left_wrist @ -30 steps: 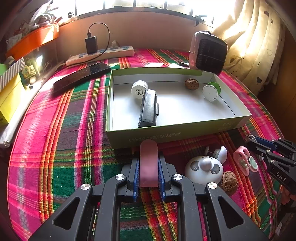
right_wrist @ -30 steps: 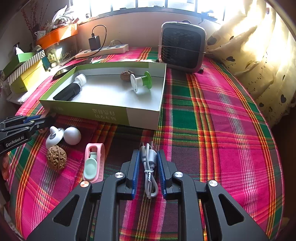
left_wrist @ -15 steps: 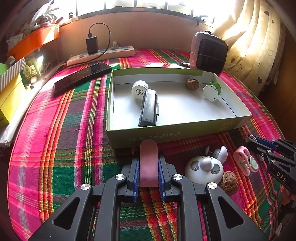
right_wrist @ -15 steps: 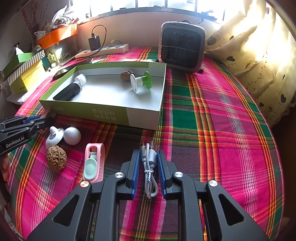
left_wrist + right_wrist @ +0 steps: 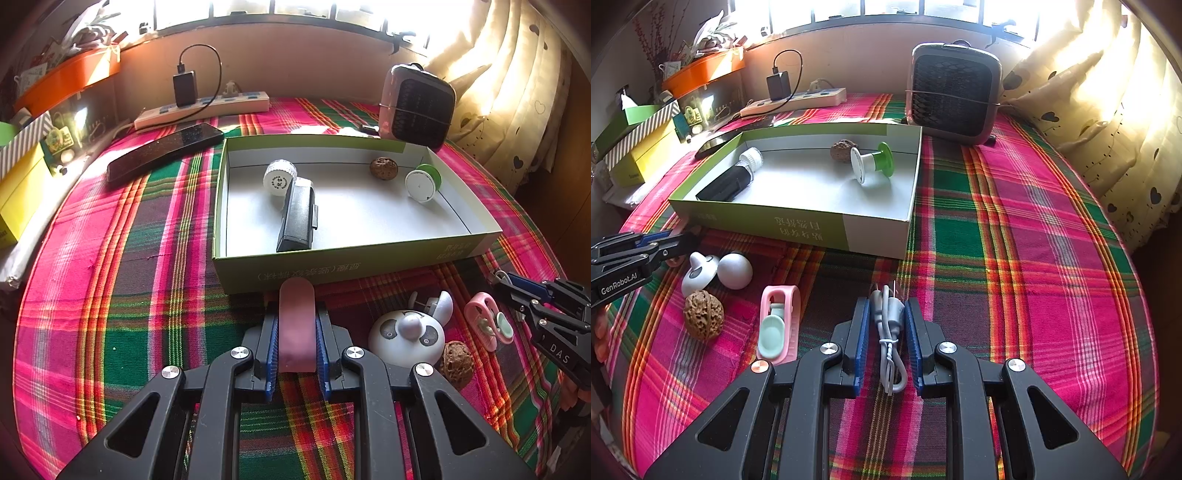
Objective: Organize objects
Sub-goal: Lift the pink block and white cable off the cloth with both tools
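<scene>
Green cardboard box [image 5: 369, 262] sits on the plaid tablecloth [image 5: 122, 266] with a black rectangular case [image 5: 297, 218], a white-capped bottle [image 5: 279, 177], a walnut [image 5: 384, 168] and a green-and-white spool-like piece [image 5: 423, 182] inside. Left gripper [image 5: 296, 325] is clamped tight on a pink bar, possibly an eraser [image 5: 296, 321], just short of the box's near wall. Right gripper [image 5: 886, 325] pinches a bundled white cable [image 5: 888, 332], while a panda-faced gadget [image 5: 408, 334], a second walnut [image 5: 703, 314] and a pink clip [image 5: 777, 325] lie loose on the cloth.

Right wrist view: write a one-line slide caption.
Right gripper shut on a white cable, short of the green box; walnut and pink clip wait on the plaid cloth.
</scene>
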`<move>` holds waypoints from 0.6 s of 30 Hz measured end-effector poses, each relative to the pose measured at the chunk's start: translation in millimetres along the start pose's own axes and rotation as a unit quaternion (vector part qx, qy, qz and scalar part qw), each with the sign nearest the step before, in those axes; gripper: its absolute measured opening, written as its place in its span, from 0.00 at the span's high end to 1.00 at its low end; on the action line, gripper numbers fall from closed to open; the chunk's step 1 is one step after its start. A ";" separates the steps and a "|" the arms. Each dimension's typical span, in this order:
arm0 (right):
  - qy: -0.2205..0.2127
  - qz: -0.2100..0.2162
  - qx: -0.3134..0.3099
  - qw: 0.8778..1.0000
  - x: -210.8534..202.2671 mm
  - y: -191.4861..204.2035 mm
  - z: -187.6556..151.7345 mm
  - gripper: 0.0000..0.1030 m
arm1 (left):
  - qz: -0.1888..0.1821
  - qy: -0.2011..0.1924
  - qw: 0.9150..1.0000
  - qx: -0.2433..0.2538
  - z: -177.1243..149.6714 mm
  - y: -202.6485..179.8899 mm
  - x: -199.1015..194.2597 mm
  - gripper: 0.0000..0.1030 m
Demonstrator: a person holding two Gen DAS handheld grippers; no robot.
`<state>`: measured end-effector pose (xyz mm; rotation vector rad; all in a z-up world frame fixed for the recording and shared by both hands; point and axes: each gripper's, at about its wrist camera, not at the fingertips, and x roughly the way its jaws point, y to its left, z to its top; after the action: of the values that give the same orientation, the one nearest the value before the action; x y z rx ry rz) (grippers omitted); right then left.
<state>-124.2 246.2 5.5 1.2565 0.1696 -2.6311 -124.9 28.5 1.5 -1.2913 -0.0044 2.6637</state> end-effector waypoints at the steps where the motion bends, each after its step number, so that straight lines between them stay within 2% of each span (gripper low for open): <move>1: 0.000 0.000 0.001 1.000 0.1 -0.4 -0.1 0.80 | 0.000 0.000 1.000 0.000 -0.1 0.2 -0.1 0.85; 18: -0.002 0.004 0.011 1.000 -3.0 2.6 -1.6 0.81 | -0.004 0.002 1.000 -0.001 -1.9 -1.2 -1.5 0.84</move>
<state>-120.5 244.4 6.8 1.2556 0.1359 -2.6351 -122.4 29.3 1.5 -1.2933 -0.0125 2.6548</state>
